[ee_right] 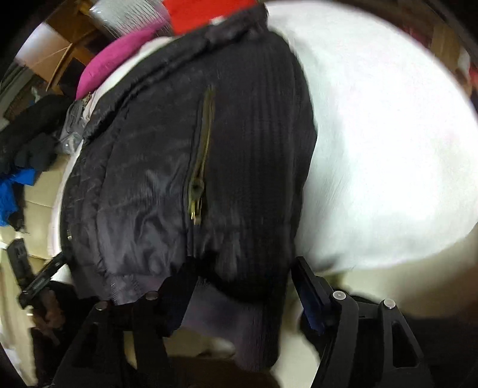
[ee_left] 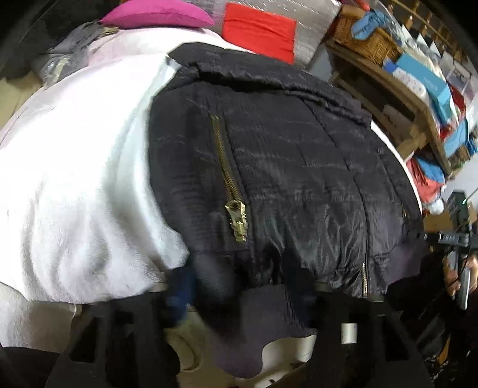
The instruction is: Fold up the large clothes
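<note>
A black puffer jacket point(ee_left: 283, 167) with gold zippers lies flat on a white fleece blanket point(ee_left: 74, 167); it also shows in the right wrist view point(ee_right: 185, 167). My left gripper point(ee_left: 257, 286) is open, its jaws wide apart on either side of the jacket's ribbed hem point(ee_left: 263, 322) at the near edge. My right gripper point(ee_right: 242, 286) is open too, jaws spread around the same ribbed hem point(ee_right: 227, 322). The right gripper also shows at the right edge of the left view point(ee_left: 457, 247), and the left one at the left edge of the right view point(ee_right: 27, 277).
A magenta pillow point(ee_left: 155, 13) and a red cushion point(ee_left: 260, 29) lie beyond the jacket. A wooden shelf point(ee_left: 397, 89) with a wicker basket point(ee_left: 364, 35) and boxes stands at the right. Grey clothes point(ee_left: 65, 59) lie at the far left; dark and blue clothes point(ee_right: 18, 185) are piled left.
</note>
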`<state>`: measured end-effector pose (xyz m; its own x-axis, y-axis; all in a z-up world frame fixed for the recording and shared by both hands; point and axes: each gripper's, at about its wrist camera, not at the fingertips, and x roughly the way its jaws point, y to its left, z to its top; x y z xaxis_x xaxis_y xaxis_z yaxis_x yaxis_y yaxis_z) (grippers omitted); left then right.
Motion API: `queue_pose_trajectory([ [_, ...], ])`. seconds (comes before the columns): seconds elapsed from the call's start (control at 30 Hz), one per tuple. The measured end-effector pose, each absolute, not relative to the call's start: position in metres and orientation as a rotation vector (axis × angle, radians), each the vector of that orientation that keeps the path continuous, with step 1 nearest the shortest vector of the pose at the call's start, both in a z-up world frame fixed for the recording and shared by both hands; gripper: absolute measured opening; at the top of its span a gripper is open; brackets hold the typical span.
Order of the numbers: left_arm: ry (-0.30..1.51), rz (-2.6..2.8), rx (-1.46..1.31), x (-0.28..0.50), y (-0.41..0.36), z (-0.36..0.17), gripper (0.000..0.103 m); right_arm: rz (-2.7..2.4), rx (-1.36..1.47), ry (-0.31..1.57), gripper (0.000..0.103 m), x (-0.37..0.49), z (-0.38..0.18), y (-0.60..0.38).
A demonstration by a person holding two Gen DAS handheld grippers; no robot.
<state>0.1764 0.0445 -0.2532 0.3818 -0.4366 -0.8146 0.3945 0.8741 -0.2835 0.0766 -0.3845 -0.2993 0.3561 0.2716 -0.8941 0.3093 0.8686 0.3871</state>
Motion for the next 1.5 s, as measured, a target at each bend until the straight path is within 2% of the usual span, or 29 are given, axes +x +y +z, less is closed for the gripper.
queue_pose_trajectory([
  [0.03,1.053,-0.527,-0.061,0.178,0.048,-0.253,0.029,-0.027,0.566,1.234,0.068,0.076,-0.303,-0.386],
  [0.07,1.056,-0.525,-0.078,0.179,0.052,-0.254,0.026,-0.031,0.572,1.245,0.068,0.077,-0.307,-0.386],
  [0.17,1.072,-0.513,-0.082,0.181,0.052,-0.258,0.025,-0.026,0.571,1.231,0.063,0.084,-0.314,-0.390],
  [0.2,1.082,-0.510,-0.080,0.182,0.050,-0.260,0.033,-0.024,0.553,1.226,0.053,0.084,-0.314,-0.387],
  [0.23,1.095,-0.513,-0.089,0.183,0.050,-0.262,0.048,-0.023,0.511,1.224,0.038,0.085,-0.311,-0.381],
  [0.27,1.109,-0.518,-0.101,0.186,0.046,-0.263,0.057,-0.011,0.486,1.215,0.032,0.084,-0.306,-0.377],
  [0.3,1.131,-0.527,-0.117,0.187,0.046,-0.266,0.072,0.006,0.464,1.198,0.023,0.083,-0.301,-0.372],
  [0.33,1.153,-0.523,-0.121,0.188,0.046,-0.268,0.074,0.018,0.438,1.176,0.019,0.082,-0.295,-0.367],
  [0.43,1.188,-0.492,-0.119,0.185,0.049,-0.274,0.072,0.042,0.419,1.114,0.019,0.073,-0.283,-0.358],
  [0.5,1.194,-0.491,-0.139,0.180,0.054,-0.274,0.072,0.028,0.422,1.152,0.019,0.076,-0.292,-0.362],
  [0.67,1.261,-0.500,-0.168,0.168,0.058,-0.283,0.072,0.007,0.432,1.220,0.028,0.083,-0.305,-0.362],
  [0.7,1.286,-0.503,-0.180,0.167,0.060,-0.287,0.072,0.010,0.430,1.227,0.038,0.084,-0.306,-0.362],
  [0.73,1.309,-0.503,-0.185,0.167,0.061,-0.291,0.072,0.021,0.433,1.248,0.061,0.089,-0.310,-0.357],
  [0.77,1.323,-0.499,-0.175,0.167,0.061,-0.294,0.072,0.033,0.441,1.271,0.070,0.089,-0.314,-0.353],
  [0.8,1.319,-0.496,-0.153,0.166,0.060,-0.295,0.060,0.044,0.447,1.289,0.068,0.090,-0.320,-0.351],
  [0.83,1.304,-0.488,-0.134,0.165,0.058,-0.293,0.042,0.039,0.420,1.273,0.060,0.088,-0.321,-0.350],
  [0.87,1.287,-0.483,-0.122,0.165,0.058,-0.291,0.039,0.027,0.388,1.256,0.055,0.086,-0.319,-0.348],
  [0.9,1.281,-0.484,-0.128,0.165,0.059,-0.290,0.038,0.020,0.358,1.247,0.044,0.086,-0.317,-0.345],
  [0.93,1.275,-0.483,-0.139,0.165,0.060,-0.289,0.030,0.015,0.342,1.238,0.036,0.086,-0.316,-0.344],
  [1.03,1.258,-0.483,-0.146,0.163,0.064,-0.286,0.019,0.006,0.289,1.208,0.021,0.084,-0.307,-0.336],
  [1.13,1.221,-0.511,-0.115,0.156,0.065,-0.274,0.011,0.007,0.229,1.187,0.014,0.078,-0.291,-0.326],
  [1.2,1.206,-0.543,-0.130,0.155,0.064,-0.264,0.009,0.025,0.195,1.158,0.012,0.075,-0.274,-0.322],
  [1.33,1.159,-0.626,-0.169,0.156,0.073,-0.234,0.008,0.089,0.133,1.062,0.011,0.073,-0.225,-0.318],
  [1.5,1.048,-0.693,-0.182,0.172,0.075,-0.181,0.009,0.169,0.188,0.908,0.010,0.092,-0.181,-0.317],
])
